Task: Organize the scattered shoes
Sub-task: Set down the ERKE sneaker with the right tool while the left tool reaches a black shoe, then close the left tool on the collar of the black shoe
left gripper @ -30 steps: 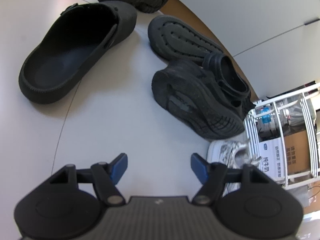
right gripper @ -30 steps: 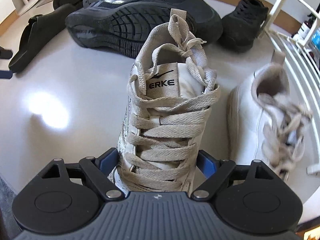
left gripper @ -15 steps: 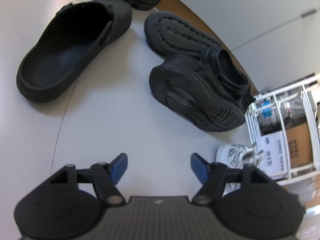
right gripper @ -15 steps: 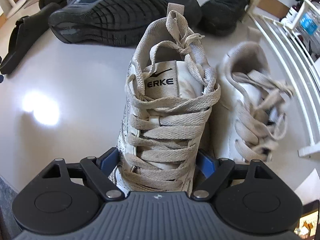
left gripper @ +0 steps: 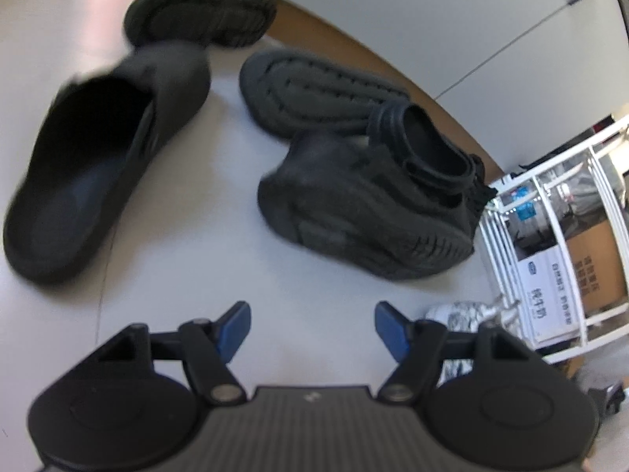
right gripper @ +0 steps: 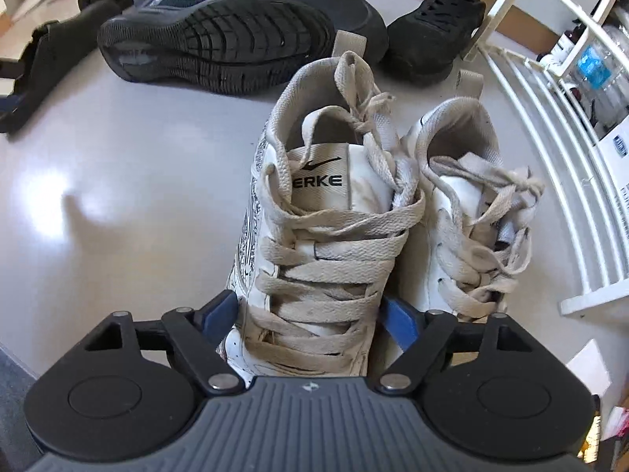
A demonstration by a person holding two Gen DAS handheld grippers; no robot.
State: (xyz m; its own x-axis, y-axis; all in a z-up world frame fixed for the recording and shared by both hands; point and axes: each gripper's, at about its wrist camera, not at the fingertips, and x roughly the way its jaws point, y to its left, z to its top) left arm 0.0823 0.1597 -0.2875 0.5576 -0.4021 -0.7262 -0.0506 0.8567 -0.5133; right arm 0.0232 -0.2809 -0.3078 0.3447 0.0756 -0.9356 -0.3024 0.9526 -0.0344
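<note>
- The left claw (left gripper: 310, 324) is spread wide over bare floor, nothing between its blue pads.
- Ahead of it lie a black clog (left gripper: 106, 157) and black sneakers (left gripper: 365, 204).
- The right claw (right gripper: 310, 314) is closing, pinching the white ERKE sneaker (right gripper: 322, 236), touching its mate (right gripper: 468, 228), beside the white rack (right gripper: 550, 129).

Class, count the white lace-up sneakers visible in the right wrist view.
2: the ERKE sneaker between the right gripper fingers, and its mate touching it, beside the white rack. Others may be hidden.
</note>
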